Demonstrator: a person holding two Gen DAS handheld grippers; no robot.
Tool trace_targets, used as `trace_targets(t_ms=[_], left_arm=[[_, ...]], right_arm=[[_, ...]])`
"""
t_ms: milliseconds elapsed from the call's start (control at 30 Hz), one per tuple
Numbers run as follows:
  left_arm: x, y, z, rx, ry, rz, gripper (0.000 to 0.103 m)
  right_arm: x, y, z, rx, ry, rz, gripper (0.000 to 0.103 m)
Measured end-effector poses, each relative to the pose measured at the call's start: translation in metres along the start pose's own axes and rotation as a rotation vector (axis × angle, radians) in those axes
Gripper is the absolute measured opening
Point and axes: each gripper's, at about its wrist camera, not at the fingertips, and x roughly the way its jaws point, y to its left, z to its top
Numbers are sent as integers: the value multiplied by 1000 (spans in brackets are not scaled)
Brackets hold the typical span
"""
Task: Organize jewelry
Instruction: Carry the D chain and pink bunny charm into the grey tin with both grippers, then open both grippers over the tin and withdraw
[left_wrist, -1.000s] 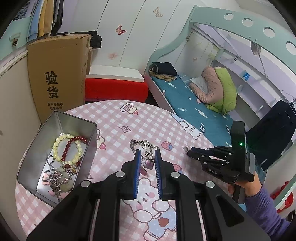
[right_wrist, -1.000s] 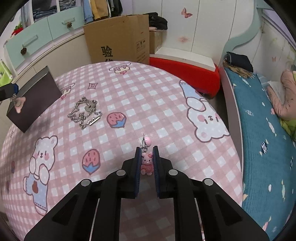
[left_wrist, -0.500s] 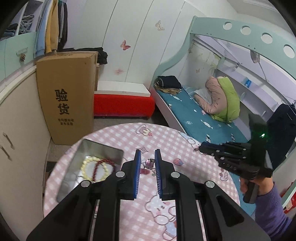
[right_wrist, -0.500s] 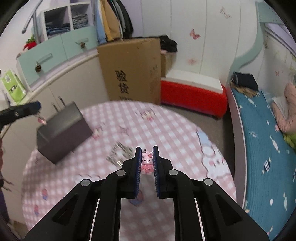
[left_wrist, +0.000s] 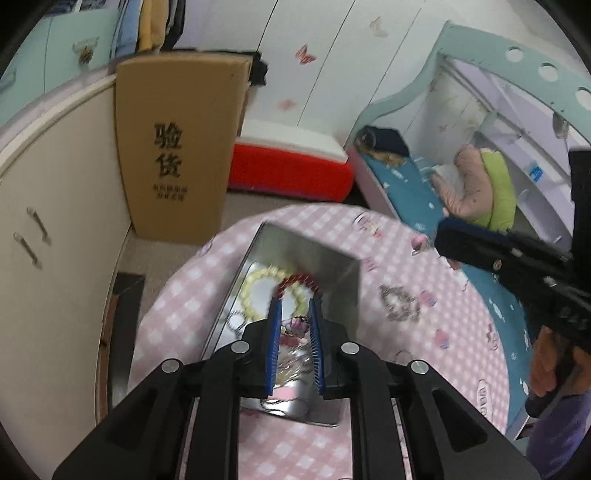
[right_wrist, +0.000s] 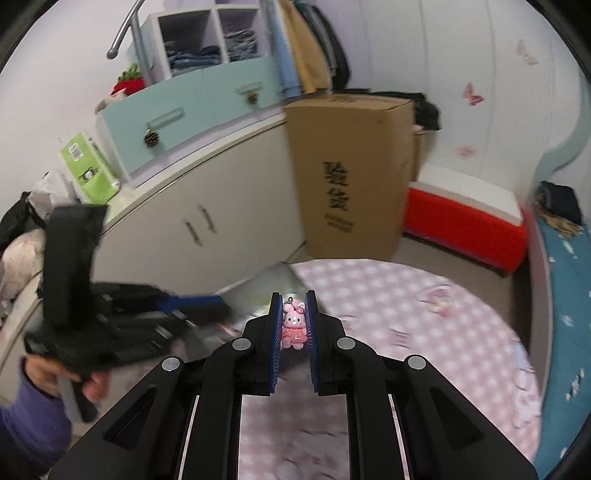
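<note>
The right tongs (right_wrist: 292, 325) are pinching a glossy pink bunny charm (right_wrist: 293, 325); the left tongs (left_wrist: 294, 325) are gripping a small pinkish trinket (left_wrist: 296, 326) — too blurred to identify — over the metal tin (left_wrist: 334, 273).

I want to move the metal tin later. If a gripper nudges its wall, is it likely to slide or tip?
The metal tin looks thin-walled and holds only bead bracelets and chains, so it is probably light. It sits low and wide on the smooth checked tablecloth, so it would likely slide rather than tip.
</note>
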Motion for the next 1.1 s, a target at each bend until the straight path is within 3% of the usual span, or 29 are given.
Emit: trace_targets(t_ms=[267, 333, 400, 600, 667, 767, 833, 900, 1100], left_arm=[[8, 7, 0, 2, 26, 15, 14], [7, 9, 0, -3, 26, 10, 22], [5, 11, 0, -10, 22, 21, 46], [-6, 18, -2, -34, 27, 4, 51], [-12, 17, -3, -39, 14, 11, 58], [-23, 18, 0, -56, -8, -27, 60], [-30, 18, 2, -57, -28, -34, 60], [-36, 18, 4, -61, -42, -24, 60], [-47, 26, 4, -68, -65, 27, 60]], right_arm=[[50, 21, 3, 22, 98, 5, 13], [59, 22, 1, 30, 119, -3, 13], [66, 21, -1, 38, 133, -15, 13], [75, 14, -3, 90, 149, 1, 14], [76, 12, -2, 105, 148, -13, 15], [75, 8, -1, 126, 143, 7, 16], [71, 6, -1, 135, 132, -13, 27], [63, 1, 0, 150, 105, -25, 49], [26, -28, -1, 188, 32, -62, 53]])
